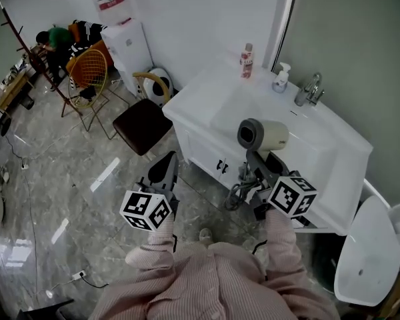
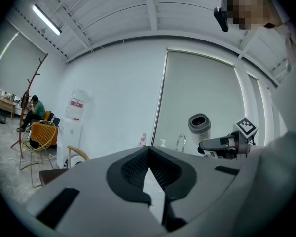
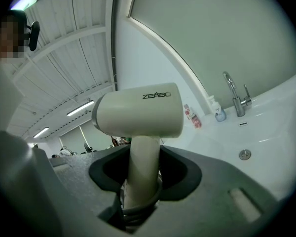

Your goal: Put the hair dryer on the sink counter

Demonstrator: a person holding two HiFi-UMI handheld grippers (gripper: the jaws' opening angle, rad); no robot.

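At the white sink table (image 1: 343, 179), your right claw (image 1: 255, 160) carries the hair dryer (image 1: 263, 135) by its handle.

- Right claw (image 3: 143, 174): closed on the cream handle, a pad pressing each side, jaws standing wide around it. The handle rises upright out of the claw, and the barrel lies level across its top.
- Hair dryer (image 3: 138, 115): lifted clear of the table, touching nothing but the claw. In the head view it shows against the front half of the table, its dark round end turned back toward you.
- Cord (image 3: 138, 209): dark and looped at the foot of the handle, down inside the claw. In the head view more cord (image 1: 239, 191) hangs in a bundle beside the claw.
- Left claw (image 1: 167, 169): low at your left, over the marble floor and well apart from the table. In its own view the left claw (image 2: 149, 154) has its pad tips met, with nothing between them. The hair dryer (image 2: 199, 126) shows beyond it, off to the right.
- Sink (image 1: 237, 109): sunk in the table top, with its drain (image 3: 244, 154) showing in the right gripper view.
- Along the wall edge: a tap (image 1: 309, 91), a pump bottle (image 1: 281, 79) just beside it, and a pink bottle (image 1: 246, 61) further left.
- Left of the table: a brown chair (image 1: 141, 125) stands close by, a yellow wire chair (image 1: 88, 72) beyond it.
- Far corner: a person in a green top (image 1: 53, 39) sits there.
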